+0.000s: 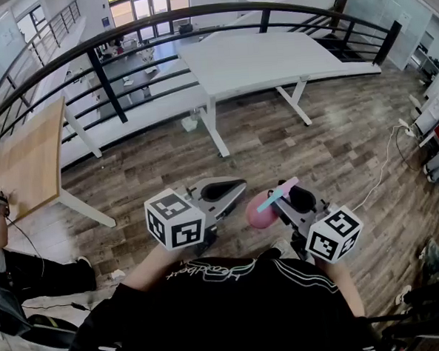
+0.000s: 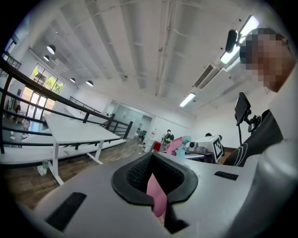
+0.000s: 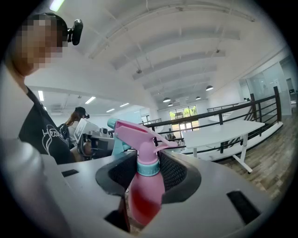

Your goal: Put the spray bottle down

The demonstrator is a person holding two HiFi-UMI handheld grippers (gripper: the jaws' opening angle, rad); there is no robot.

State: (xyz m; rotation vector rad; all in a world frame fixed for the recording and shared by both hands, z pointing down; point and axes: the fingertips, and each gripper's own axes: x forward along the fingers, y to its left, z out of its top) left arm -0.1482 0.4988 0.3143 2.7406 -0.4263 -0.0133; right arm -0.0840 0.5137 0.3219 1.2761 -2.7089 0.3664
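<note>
Pink spray bottle [image 3: 145,188]: it stands straight up between the jaws of the right gripper. It is up in the air, in front of the person's chest, and on no table.
Bottle top: a pink trigger head with a blue-green ring at the neck. It sticks up above the jaws.
Right gripper [image 1: 301,201]: its jaws are wide and grasp the bottle's round body, with one black pad on each side.
Left gripper [image 1: 222,189]: its jaws are apart and hold nothing. Its tip is just beside the bottle. In the left gripper view a bit of pink shows low in the gap, and I cannot tell if it touches.
Marker cubes [image 1: 175,220]: one on each gripper, white with black squares, close to the person.
Person: wears a black shirt [image 1: 212,305] with white lines and keeps both grippers near the body.
Floor [image 1: 314,143]: brown wood planks, under the bottle.
White table [image 1: 257,57]: long, next to the railing, well apart from the bottle.
Railing [image 1: 102,82]: black bars in a big curve.
Wooden table [image 1: 26,160]: light brown, at the left, also well apart from the bottle.
</note>
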